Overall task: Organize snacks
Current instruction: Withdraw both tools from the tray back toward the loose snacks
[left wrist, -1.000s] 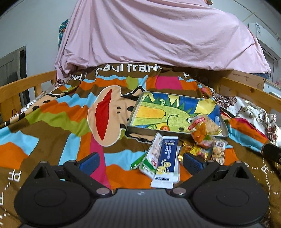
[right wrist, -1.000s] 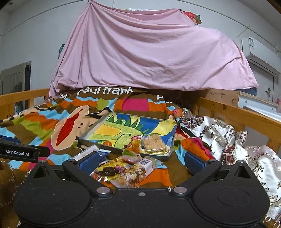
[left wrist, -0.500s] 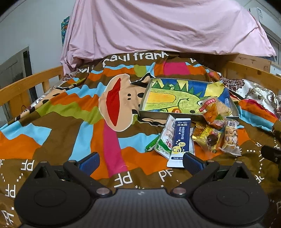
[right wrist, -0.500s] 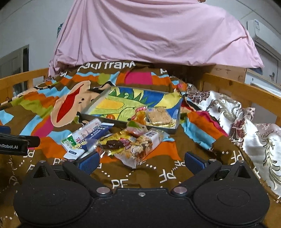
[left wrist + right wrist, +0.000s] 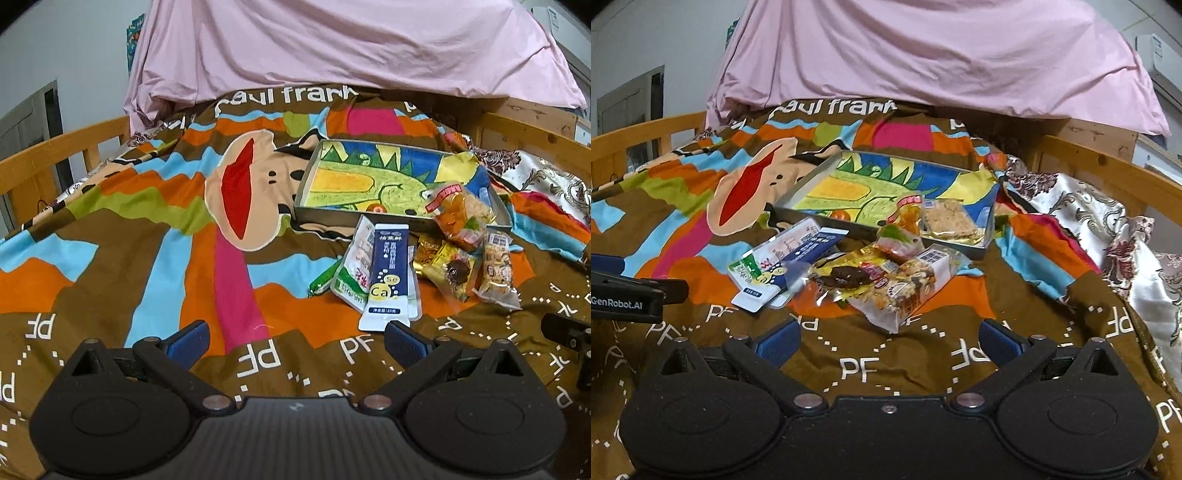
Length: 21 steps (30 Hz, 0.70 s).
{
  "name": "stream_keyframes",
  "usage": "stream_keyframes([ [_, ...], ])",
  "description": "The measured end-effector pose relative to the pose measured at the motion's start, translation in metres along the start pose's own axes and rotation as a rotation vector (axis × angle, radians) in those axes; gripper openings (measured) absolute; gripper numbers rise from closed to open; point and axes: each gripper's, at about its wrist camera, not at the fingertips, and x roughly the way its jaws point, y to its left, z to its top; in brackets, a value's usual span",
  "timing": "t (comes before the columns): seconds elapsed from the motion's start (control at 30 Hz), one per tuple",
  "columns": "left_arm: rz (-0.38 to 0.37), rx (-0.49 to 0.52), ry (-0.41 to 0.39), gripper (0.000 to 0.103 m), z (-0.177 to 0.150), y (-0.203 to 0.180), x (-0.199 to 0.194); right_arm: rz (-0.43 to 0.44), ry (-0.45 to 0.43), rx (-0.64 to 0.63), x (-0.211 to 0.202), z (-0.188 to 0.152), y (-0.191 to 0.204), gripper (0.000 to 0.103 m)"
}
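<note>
Both tongs (image 5: 295, 338) (image 5: 888, 338) drawn back, spread wide, empty, glossy snack packets (image 5: 886, 280) heaped before dinosaur tray (image 5: 809, 182)

Bedspread (image 5: 110, 236) is soft matt cloth, the pink sheet (image 5: 923, 55) too. The snack packets (image 5: 879, 280) are shiny crinkly plastic, the tray (image 5: 306, 184) has dull metal walls, and the bed rail (image 5: 55, 147) is smooth wood.

One tray (image 5: 306, 186) – six-odd snack packets (image 5: 905, 291) – two grippers (image 5: 295, 338).
</note>
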Motion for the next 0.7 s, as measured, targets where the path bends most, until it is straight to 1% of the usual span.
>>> stream_keyframes([
  [0.17, -0.010, 0.044, -0.001, 0.102, -0.003, -0.002, 0.007, 0.013, 0.027, -0.010, 0.011, -0.001, 0.004, 0.102],
  [0.33, -0.052, 0.094, -0.013, 0.102, 0.000, -0.005, 0.015, 0.008, 0.037, -0.053, 0.021, 0.000, 0.009, 0.102],
  [0.53, -0.112, 0.143, -0.041, 0.102, 0.009, -0.015, 0.028, -0.041, 0.020, -0.105, 0.033, 0.004, 0.006, 0.102],
  [0.7, -0.149, 0.159, -0.066, 0.102, 0.020, -0.023, 0.043, -0.087, 0.013, -0.059, 0.049, 0.009, -0.007, 0.102],
])
